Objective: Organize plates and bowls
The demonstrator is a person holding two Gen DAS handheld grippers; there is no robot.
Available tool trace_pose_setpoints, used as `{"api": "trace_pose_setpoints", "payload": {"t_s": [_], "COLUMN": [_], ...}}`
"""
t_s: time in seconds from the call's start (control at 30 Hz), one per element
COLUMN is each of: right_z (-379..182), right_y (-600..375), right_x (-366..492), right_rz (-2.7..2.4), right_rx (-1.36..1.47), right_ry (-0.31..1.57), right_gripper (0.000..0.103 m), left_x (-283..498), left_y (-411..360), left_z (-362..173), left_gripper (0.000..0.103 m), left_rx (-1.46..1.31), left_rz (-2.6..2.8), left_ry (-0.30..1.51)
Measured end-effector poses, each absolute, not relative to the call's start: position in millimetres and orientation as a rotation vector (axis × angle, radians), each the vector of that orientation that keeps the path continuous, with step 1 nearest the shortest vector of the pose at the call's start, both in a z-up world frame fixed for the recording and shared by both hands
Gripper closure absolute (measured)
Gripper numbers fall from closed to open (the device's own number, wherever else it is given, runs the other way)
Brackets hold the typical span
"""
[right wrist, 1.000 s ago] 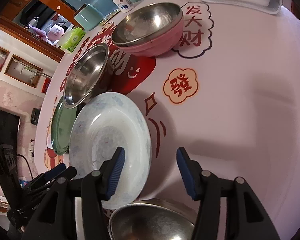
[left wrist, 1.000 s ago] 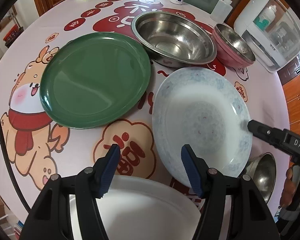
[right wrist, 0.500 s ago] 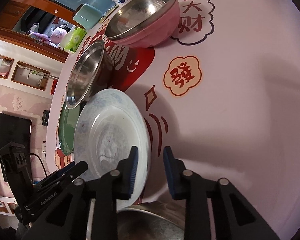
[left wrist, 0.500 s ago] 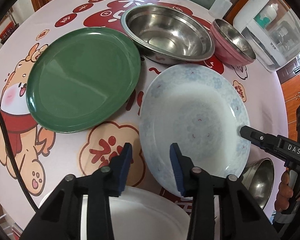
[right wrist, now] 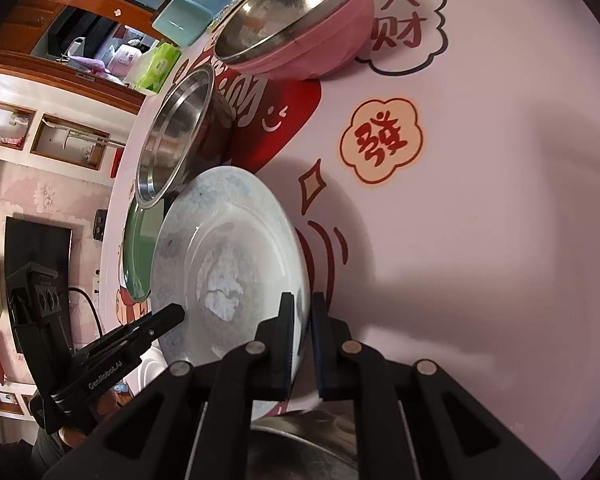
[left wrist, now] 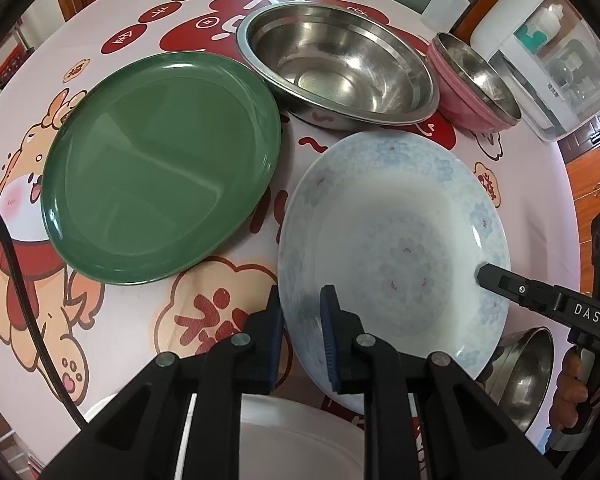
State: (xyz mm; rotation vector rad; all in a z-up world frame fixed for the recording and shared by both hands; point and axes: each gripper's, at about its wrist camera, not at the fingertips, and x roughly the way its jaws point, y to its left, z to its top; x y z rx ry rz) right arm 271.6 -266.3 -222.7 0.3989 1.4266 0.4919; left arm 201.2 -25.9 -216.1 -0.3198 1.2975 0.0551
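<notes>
- the left gripper [left wrist: 302,312] is clamped on the near rim of the white-and-blue plate [left wrist: 396,248], low in the middle of the left view, one pad under the lip and one on top.
- the right gripper [right wrist: 302,320] pinches the opposite rim, low centre in the right view; a two-sided hold probably keeps this wide, shallow plate level for a lift.
- the plate sits on the table [right wrist: 480,200], in the lower right of the left view.
- the green plate [left wrist: 160,164] lies just beside it at centre left, a likely stacking spot since both are flat.
- the steel bowl [left wrist: 336,64] and the pink bowl [left wrist: 472,84] stand close behind, at upper centre and upper right, so there is little room that way.
- a white plate [left wrist: 300,440] at the bottom edge and a small steel bowl [left wrist: 524,372] at lower right crowd the near side.
- straight up looks the clearest way; the bare cloth in the right view's right half is also free.
</notes>
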Motion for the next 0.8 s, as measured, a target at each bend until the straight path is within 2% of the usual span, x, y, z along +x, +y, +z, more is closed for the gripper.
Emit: {"api": "trace_pose_setpoints", "payload": {"t_s": [0.8], "right_z": [-215], "right_y": [-274], "right_x": [268], "right_rz": [0.533], "right_rx": [0.416], "right_ry": [1.389], "right_gripper": [0.096], "left_x": [195], "left_y": [-31], "left_z": [-204], "left_gripper": [0.087], "left_rx": [-0.295], "left_rz": [-0.016], "left_ry": [1.230]}}
